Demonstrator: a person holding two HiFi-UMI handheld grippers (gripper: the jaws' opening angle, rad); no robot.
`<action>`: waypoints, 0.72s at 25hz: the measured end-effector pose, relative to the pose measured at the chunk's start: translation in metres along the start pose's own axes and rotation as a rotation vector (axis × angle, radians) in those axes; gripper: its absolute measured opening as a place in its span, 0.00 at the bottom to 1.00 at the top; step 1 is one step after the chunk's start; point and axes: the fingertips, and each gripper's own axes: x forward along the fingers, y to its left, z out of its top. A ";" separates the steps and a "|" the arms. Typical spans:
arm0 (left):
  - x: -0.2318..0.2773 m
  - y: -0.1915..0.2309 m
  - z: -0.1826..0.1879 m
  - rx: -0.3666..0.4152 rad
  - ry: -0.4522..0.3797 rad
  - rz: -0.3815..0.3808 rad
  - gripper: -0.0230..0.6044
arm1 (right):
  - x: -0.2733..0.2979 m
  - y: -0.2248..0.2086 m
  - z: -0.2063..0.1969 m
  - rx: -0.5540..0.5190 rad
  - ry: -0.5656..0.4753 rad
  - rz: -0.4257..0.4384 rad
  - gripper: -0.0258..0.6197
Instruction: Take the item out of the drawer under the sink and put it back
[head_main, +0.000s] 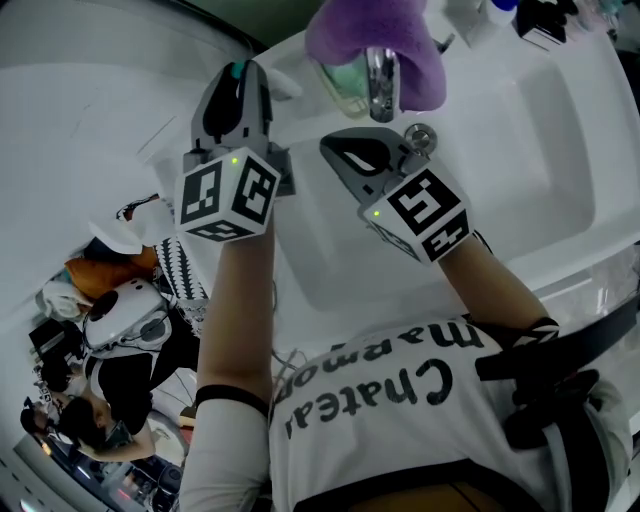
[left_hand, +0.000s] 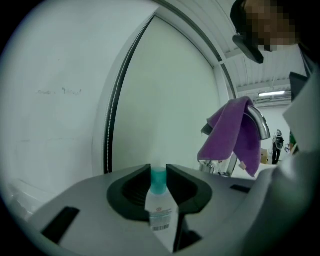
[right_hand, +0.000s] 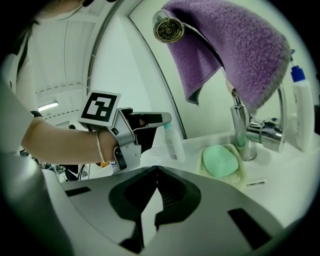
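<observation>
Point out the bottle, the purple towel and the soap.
bottle (left_hand: 161, 214), left gripper view, on its label.
towel (right_hand: 235, 52), right gripper view, middle of the drape.
soap (right_hand: 220, 161), right gripper view, its top face.

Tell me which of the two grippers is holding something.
The left gripper: its jaws clamp a small clear bottle with a teal cap. The right gripper is shut and empty.

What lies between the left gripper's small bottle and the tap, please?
A green soap bar in its dish sits between bottle and tap, shown in the right gripper view.
</observation>
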 end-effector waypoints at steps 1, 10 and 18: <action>-0.001 -0.001 0.000 0.002 0.001 -0.002 0.19 | 0.000 0.001 -0.001 0.003 0.000 0.001 0.06; -0.010 -0.007 -0.006 0.035 0.003 -0.004 0.19 | -0.001 0.009 -0.005 0.001 0.004 0.017 0.06; -0.009 -0.007 -0.016 0.038 0.087 0.027 0.19 | -0.005 0.014 -0.002 0.000 -0.004 0.028 0.06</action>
